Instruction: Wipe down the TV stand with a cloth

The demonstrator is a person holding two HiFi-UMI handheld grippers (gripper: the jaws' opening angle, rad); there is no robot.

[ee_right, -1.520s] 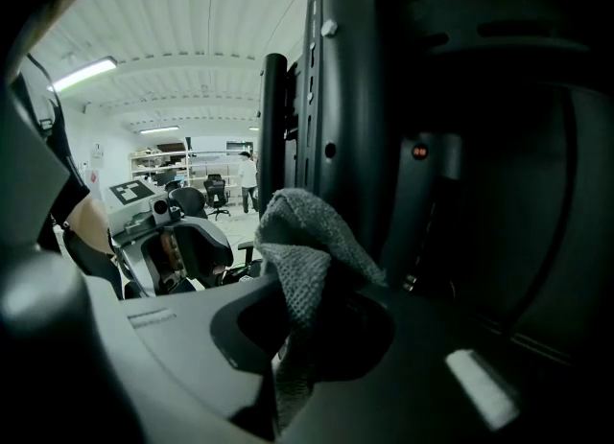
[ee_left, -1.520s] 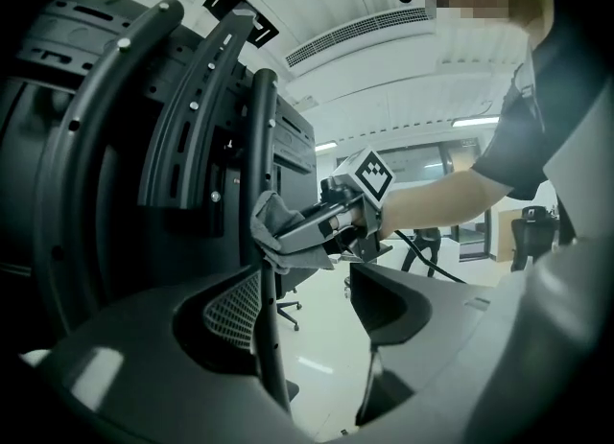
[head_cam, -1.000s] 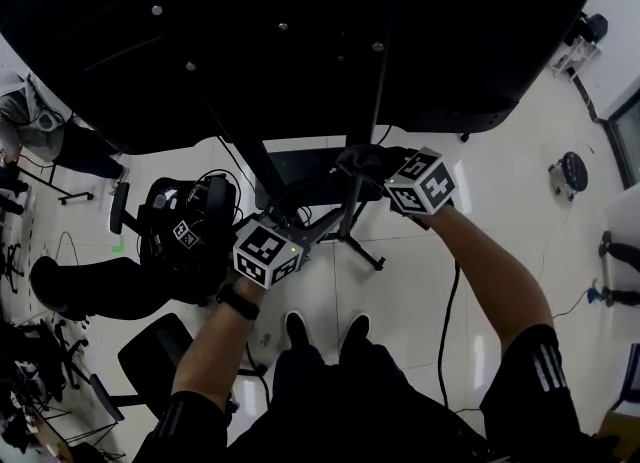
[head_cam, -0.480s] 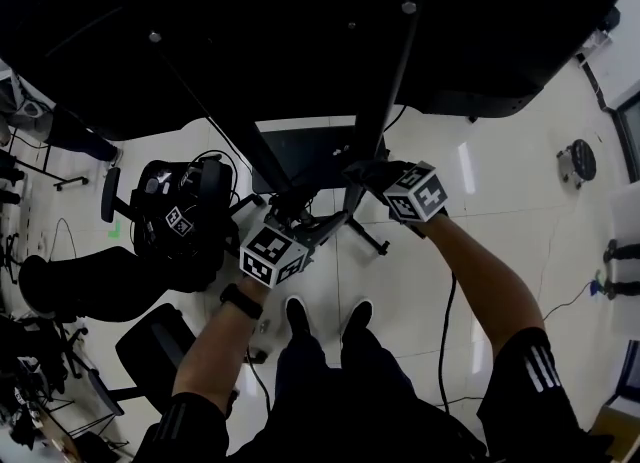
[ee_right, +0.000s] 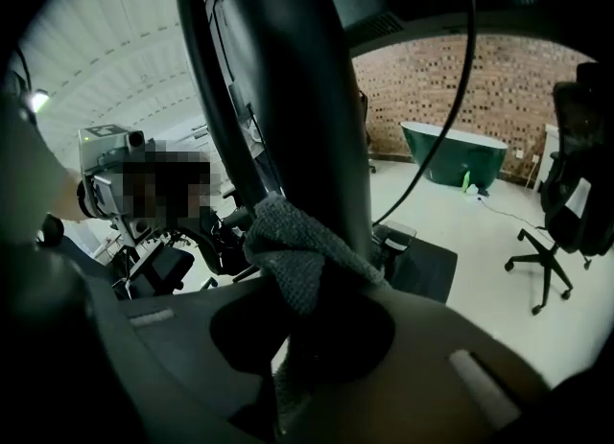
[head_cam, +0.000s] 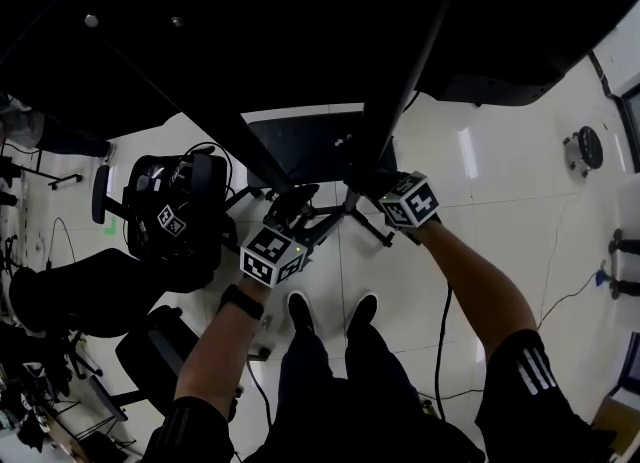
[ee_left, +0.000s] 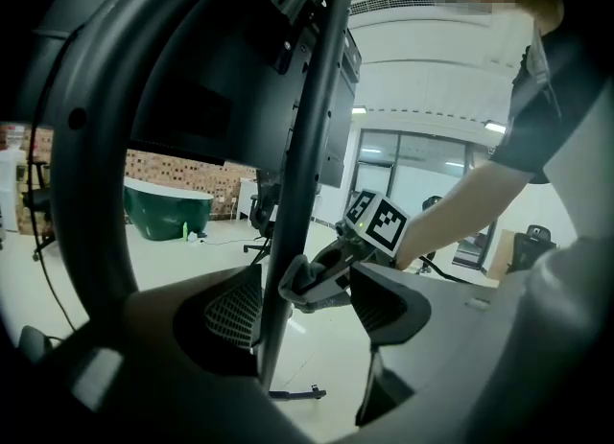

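My right gripper (ee_right: 302, 337) has its fingers clamped on the grey cloth (ee_right: 293, 260), pressing it against the TV stand pole (ee_right: 317, 97) to wipe. My left gripper (ee_left: 307, 303) sits open around a thin bar (ee_left: 305, 145), probably steadying the stand.

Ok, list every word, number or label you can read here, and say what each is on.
No readable text in any view.
Left cube and right cube: black-and-white square patterns only, no letters or digits.
Marker on the black gear at the left: the same kind of pattern, no words.
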